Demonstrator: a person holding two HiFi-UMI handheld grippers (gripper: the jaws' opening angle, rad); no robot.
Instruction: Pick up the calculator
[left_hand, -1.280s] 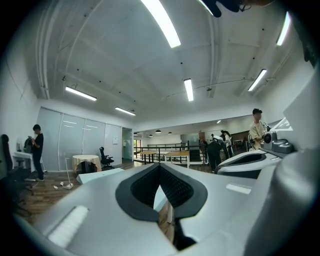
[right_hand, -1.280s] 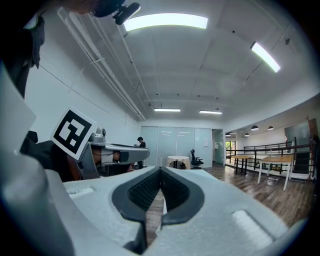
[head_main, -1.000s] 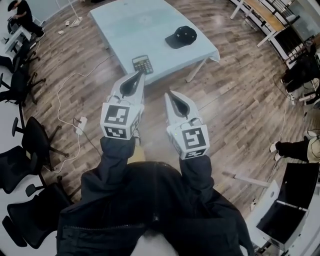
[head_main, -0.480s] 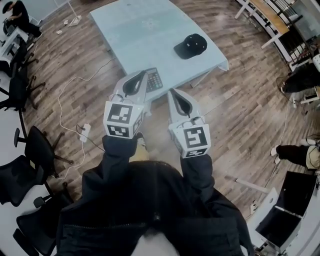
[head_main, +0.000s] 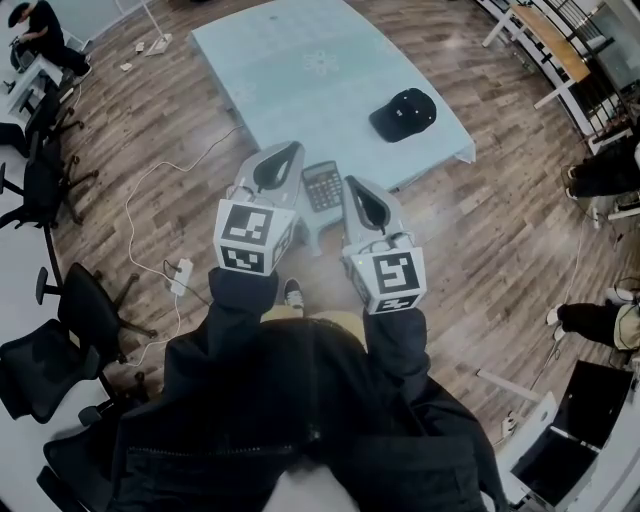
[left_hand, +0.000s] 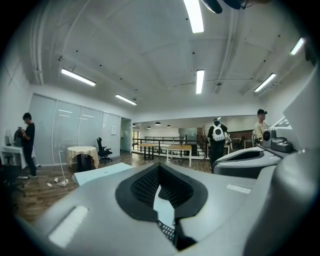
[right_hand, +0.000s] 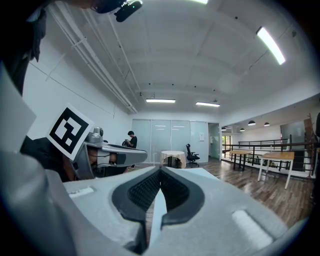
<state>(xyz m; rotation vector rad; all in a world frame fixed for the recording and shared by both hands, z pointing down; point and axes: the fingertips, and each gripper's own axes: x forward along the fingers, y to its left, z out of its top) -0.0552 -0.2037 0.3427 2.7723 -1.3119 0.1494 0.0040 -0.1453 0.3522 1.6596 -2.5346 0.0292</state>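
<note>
On the near edge of the pale blue desk (head_main: 300, 90) the calculator (head_main: 322, 186) lies flat, keys up. A black cap (head_main: 404, 112) sits well apart from it, farther in and to the right. Left gripper (head_main: 288, 152) and right gripper (head_main: 352, 186) are held out side by side, roughly level. In the head view the calculator shows between them, and neither touches it. Both grippers are pressed together with nothing held; each gripper view shows the ribbed pads meeting at the tip. Handling, judged: a light, rigid plastic slab with a low profile, and a smooth casing likely slippery at the sides. Keys and display are the parts not to squeeze. Lying flat, it offers little to pinch from above. Best hold looks to be across the narrow width, on the long side edges near mid-length. Alternatively top-and-bottom at the near end, which sits close to the desk edge. Jaws must spread first. Risk: pushing it along the desk rather than gripping it.
</note>
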